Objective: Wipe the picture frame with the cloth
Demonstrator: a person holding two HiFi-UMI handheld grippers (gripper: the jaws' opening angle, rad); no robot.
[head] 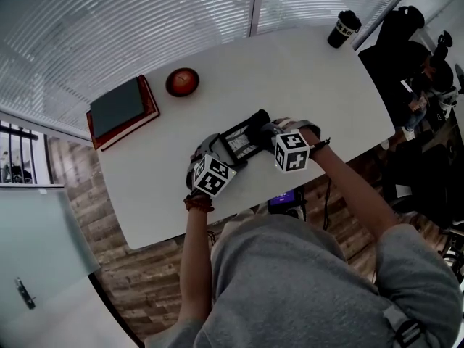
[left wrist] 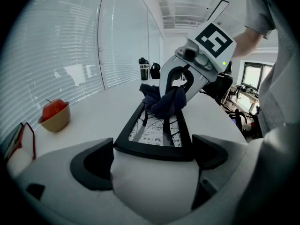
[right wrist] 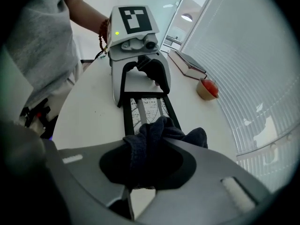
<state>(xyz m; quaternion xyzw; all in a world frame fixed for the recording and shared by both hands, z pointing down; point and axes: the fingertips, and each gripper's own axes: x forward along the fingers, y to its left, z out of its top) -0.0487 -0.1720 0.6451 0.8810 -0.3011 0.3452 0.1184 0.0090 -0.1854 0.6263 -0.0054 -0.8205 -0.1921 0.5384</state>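
Right gripper view shows my right gripper [right wrist: 147,170] pinching the cloth [right wrist: 161,134] onto the frame [right wrist: 146,108], its far end clamped by my left gripper [right wrist: 143,86] near the table's [right wrist: 91,109] front edge: I judge I'm mid-wipe, and next should slide the cloth along the glass

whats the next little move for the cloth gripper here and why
Probably draw the right gripper toward the left gripper, dragging the cloth along the glass. The cloth sits bunched on one end of the picture frame, the stretch of glass up to the left gripper is uncovered, and that gripper clamps the opposite end, so the frame should hold steady.
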